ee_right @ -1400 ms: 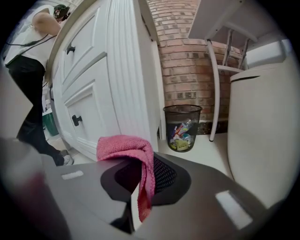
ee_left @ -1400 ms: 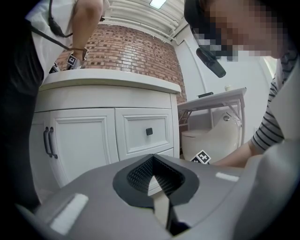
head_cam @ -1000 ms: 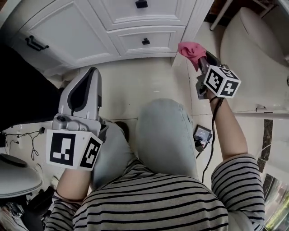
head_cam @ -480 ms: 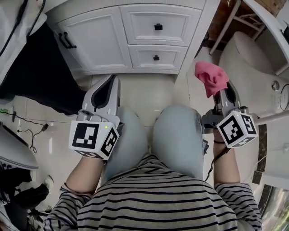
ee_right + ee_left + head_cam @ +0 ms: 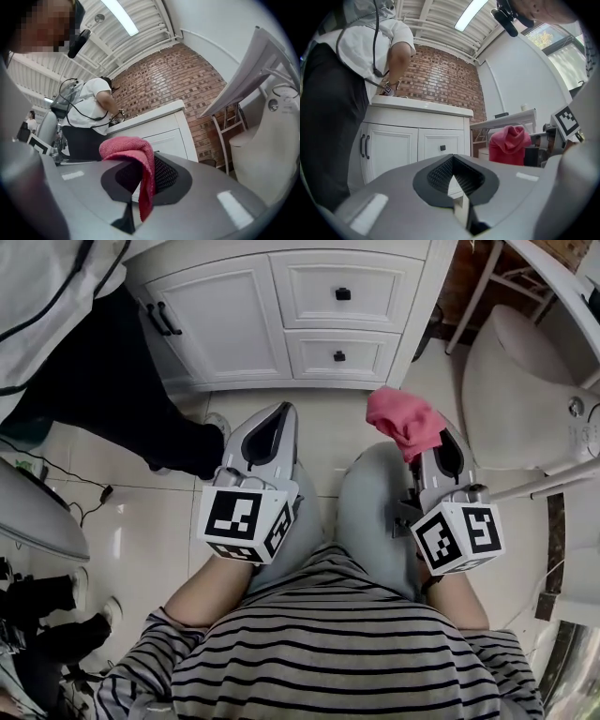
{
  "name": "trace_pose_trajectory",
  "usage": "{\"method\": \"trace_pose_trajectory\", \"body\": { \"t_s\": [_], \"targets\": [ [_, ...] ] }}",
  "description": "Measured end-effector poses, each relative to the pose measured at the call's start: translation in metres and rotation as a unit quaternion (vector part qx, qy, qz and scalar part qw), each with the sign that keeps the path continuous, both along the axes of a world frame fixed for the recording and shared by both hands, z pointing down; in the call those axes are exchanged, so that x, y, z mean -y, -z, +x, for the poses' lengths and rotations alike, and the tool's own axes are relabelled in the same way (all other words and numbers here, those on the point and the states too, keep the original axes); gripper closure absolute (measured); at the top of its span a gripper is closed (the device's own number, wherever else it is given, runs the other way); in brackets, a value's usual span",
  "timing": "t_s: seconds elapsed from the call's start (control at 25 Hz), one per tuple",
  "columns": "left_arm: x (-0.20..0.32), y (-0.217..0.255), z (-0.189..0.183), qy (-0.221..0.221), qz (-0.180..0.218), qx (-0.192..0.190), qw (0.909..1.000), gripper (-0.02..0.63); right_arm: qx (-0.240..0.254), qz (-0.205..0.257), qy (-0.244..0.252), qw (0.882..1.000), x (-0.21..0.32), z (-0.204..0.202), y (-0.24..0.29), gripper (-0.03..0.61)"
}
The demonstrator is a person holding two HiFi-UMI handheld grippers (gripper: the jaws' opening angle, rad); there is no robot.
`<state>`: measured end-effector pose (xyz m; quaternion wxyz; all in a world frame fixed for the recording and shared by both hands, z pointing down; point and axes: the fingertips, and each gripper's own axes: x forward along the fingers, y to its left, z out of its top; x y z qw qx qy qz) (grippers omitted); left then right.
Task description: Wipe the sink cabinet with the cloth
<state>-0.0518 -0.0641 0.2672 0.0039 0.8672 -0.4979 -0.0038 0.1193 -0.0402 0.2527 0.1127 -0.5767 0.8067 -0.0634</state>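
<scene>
The white sink cabinet (image 5: 281, 315) stands ahead with black handles on its door and drawers; it also shows in the left gripper view (image 5: 417, 145) and the right gripper view (image 5: 164, 136). My right gripper (image 5: 424, 439) is shut on a pink cloth (image 5: 405, 423), which drapes over its jaws (image 5: 136, 161) and hangs above my right knee. The cloth also appears off to the right in the left gripper view (image 5: 510, 145). My left gripper (image 5: 274, 423) is shut and holds nothing, hovering over my left knee short of the cabinet.
Another person in a white top and dark trousers (image 5: 112, 381) stands at the cabinet's left side. A white toilet (image 5: 516, 381) sits to the right. Cables (image 5: 56, 493) lie on the tiled floor at left.
The view has tilted so the cabinet sits farther up. Both grippers have drawn back toward my knees and closer together, with the cloth still held in the right one.
</scene>
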Motion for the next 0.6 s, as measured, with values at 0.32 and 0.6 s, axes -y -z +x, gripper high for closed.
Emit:
{"method": "trace_pose_trajectory", "body": {
  "t_s": [0.32,0.6],
  "targets": [
    [-0.004,0.001,-0.007,0.008,0.004,-0.003,1.0,0.614,-0.011,0.007,0.002,1.0,-0.005,-0.017,0.0,0.551],
    [-0.007,-0.001,-0.007,0.008,0.002,-0.001,1.0,0.614,-0.015,0.013,-0.005,1.0,-0.004,-0.016,0.006,0.551]
  ]
}}
